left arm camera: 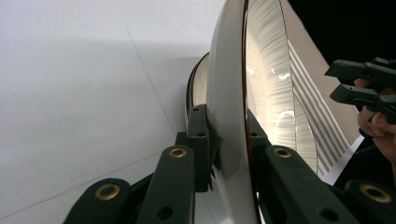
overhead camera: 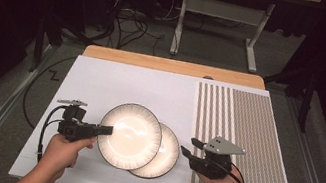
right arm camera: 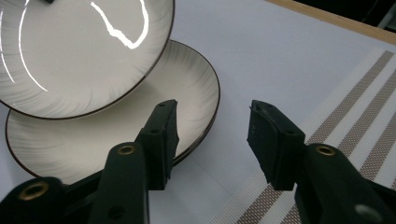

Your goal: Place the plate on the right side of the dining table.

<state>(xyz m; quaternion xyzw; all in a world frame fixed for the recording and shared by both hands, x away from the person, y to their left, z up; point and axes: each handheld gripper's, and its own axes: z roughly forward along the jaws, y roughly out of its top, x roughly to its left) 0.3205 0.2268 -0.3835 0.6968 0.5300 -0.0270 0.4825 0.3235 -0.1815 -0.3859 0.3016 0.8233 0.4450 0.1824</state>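
Two cream plates with dark rims overlap near the table's front. The upper plate (overhead camera: 130, 135) (left arm camera: 229, 93) (right arm camera: 70, 56) is raised and tilted over the lower plate (overhead camera: 166, 160) (left arm camera: 198, 86) (right arm camera: 187, 88), which lies flat on the white sheet. My left gripper (overhead camera: 106, 130) (left arm camera: 229, 140) is shut on the upper plate's left rim, one jaw under it and one over it. My right gripper (overhead camera: 188, 146) (right arm camera: 212, 135) (left arm camera: 332, 81) stands open just right of the lower plate, at the placemat's left edge, with nothing between its jaws.
A white sheet (overhead camera: 116, 83) covers most of the wooden table (overhead camera: 170, 65). A brown-striped placemat (overhead camera: 254, 138) (right arm camera: 355, 126) lies along the right side. Cables and a metal table frame (overhead camera: 226, 11) stand on the floor beyond the far edge.
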